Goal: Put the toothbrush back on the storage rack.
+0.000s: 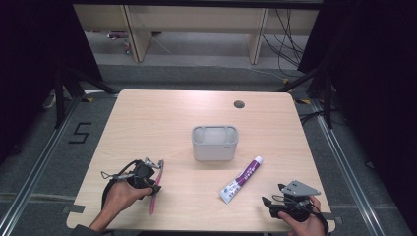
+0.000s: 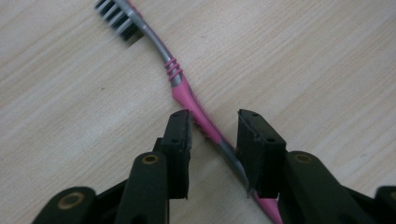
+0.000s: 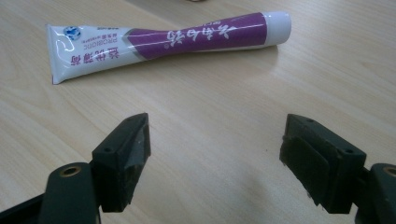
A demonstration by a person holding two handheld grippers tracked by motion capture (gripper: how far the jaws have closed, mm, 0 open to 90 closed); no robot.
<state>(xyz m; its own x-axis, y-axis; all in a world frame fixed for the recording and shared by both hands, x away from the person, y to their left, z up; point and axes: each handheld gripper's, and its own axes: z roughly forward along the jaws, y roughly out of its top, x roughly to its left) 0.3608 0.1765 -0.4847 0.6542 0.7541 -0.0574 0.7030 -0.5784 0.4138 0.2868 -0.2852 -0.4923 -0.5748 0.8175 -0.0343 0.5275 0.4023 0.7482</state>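
Observation:
A pink and grey toothbrush (image 1: 156, 191) (image 2: 175, 77) lies on the wooden table (image 1: 172, 118), with its dark bristles pointing away in the left gripper view. My left gripper (image 1: 154, 179) (image 2: 212, 140) is low over it. Its jaws straddle the handle, which crosses the gap slantwise, and a gap still shows on both sides. A white and purple toothpaste tube (image 1: 242, 179) (image 3: 168, 39) lies right of centre. Short of the tube, my right gripper (image 1: 269, 207) (image 3: 215, 144) rests near the front right edge, wide open with bare wood between its jaws.
A grey rectangular holder (image 1: 215, 129) stands upright in the middle of the table, behind both items. A round cable hole (image 1: 239, 104) sits near the far edge. Dark floor and frame legs surround the table.

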